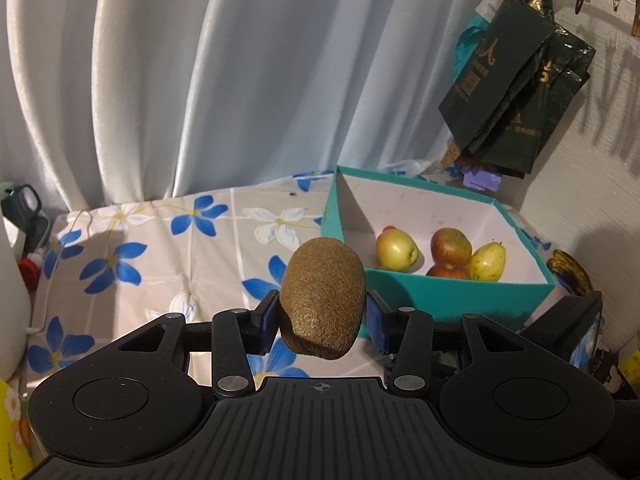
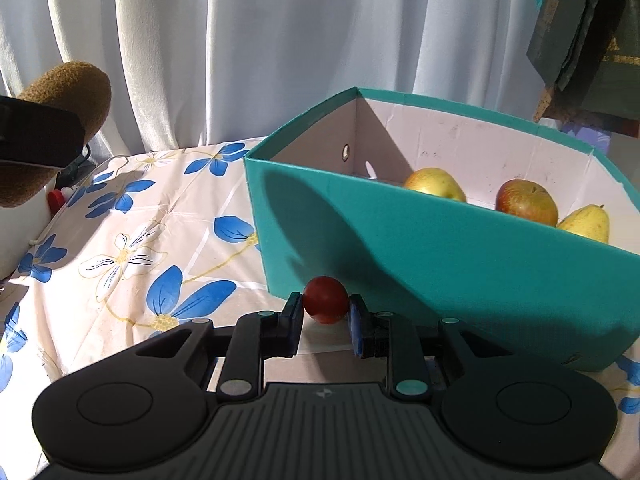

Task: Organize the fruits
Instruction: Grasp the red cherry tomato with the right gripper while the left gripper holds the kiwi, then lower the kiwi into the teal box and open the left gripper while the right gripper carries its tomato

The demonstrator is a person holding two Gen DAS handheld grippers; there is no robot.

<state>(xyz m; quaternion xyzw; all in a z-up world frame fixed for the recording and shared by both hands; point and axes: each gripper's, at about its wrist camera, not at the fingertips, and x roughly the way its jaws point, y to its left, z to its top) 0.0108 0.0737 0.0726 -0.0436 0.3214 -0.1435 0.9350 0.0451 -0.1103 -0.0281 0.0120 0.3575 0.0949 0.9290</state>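
My left gripper [image 1: 322, 316] is shut on a brown kiwi [image 1: 323, 298] and holds it above the flowered tablecloth, left of the teal box [image 1: 452, 300]. The kiwi also shows at the far left of the right wrist view [image 2: 68, 92]. My right gripper [image 2: 325, 312] is shut on a small red fruit [image 2: 325, 299], low over the cloth, just in front of the teal box [image 2: 400, 248]. In the box lie a yellow apple [image 1: 396, 249], two red apples [image 1: 450, 246] and a yellow pear [image 1: 488, 262].
A white curtain [image 1: 200, 80] hangs behind the table. Dark green bags [image 1: 516, 80] hang at the right wall. A white container [image 1: 12, 292] and a red cap [image 1: 29, 272] stand at the table's left edge. The flowered tablecloth [image 2: 132, 240] covers the table.
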